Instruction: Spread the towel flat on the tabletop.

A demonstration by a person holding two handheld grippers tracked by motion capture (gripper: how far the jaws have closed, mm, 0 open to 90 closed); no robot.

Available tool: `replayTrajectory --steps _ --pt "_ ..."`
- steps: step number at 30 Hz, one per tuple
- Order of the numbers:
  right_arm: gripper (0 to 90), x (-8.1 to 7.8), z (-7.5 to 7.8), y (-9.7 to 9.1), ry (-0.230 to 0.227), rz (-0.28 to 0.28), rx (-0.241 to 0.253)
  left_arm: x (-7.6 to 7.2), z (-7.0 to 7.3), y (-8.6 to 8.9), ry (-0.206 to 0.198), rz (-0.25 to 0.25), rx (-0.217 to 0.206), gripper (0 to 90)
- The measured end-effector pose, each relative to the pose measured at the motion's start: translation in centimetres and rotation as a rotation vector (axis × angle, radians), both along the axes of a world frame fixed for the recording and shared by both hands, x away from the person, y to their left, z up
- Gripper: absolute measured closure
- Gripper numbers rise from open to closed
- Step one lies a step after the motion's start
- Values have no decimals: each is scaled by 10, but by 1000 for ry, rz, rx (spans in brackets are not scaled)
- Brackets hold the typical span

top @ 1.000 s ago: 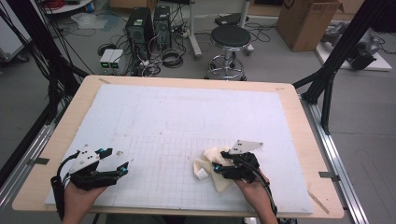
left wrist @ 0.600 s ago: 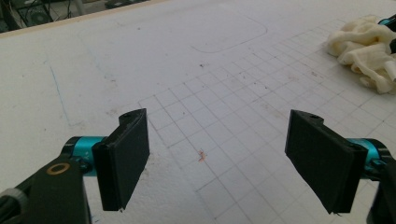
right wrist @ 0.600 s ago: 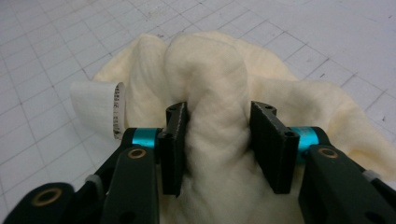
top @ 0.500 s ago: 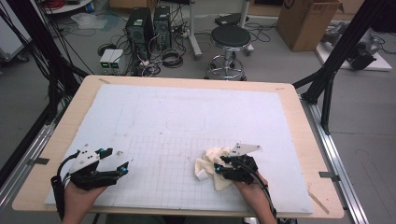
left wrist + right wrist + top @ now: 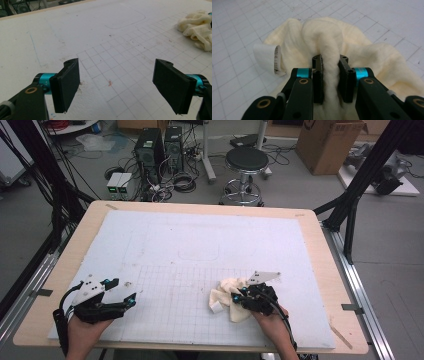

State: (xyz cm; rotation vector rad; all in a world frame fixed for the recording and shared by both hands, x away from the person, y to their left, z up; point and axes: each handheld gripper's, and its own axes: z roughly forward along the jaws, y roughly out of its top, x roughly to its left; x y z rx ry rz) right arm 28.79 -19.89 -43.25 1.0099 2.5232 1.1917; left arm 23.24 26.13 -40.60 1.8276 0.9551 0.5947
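A crumpled cream cloth [image 5: 227, 296] lies on the white gridded mat [image 5: 200, 260] near the front right; it has a white care label [image 5: 267, 58] at one edge. My right gripper [image 5: 240, 297] sits on the cloth, its jaws having just been closing, and now pinches a raised fold of the cloth [image 5: 329, 47] between its pads [image 5: 318, 75]. My left gripper [image 5: 122, 292] rests at the front left of the mat, wide open with bare mat between its fingers [image 5: 67, 82]. The cloth [image 5: 197, 25] shows far off to the right in the left gripper view.
The mat lies on a wooden table [image 5: 320, 250] with black frame posts [image 5: 360, 175] at its sides. Beyond the far edge stand a black stool [image 5: 246, 162], computer towers [image 5: 160, 145], cables and a cardboard box [image 5: 330, 140] on the floor.
The right gripper's jaws have closed on a fold of the cloth, bunching it up. Both hands have kept their places.
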Motion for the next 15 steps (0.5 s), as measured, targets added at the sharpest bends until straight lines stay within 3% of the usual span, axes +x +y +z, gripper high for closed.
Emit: replayTrajectory --steps 3,15 --pt "775 1 5 0 5 -1 10 1 0 1 1 2 -5 223" --pt "779 2 46 12 -56 22 50 0 0 1 -2 1 -3 222"
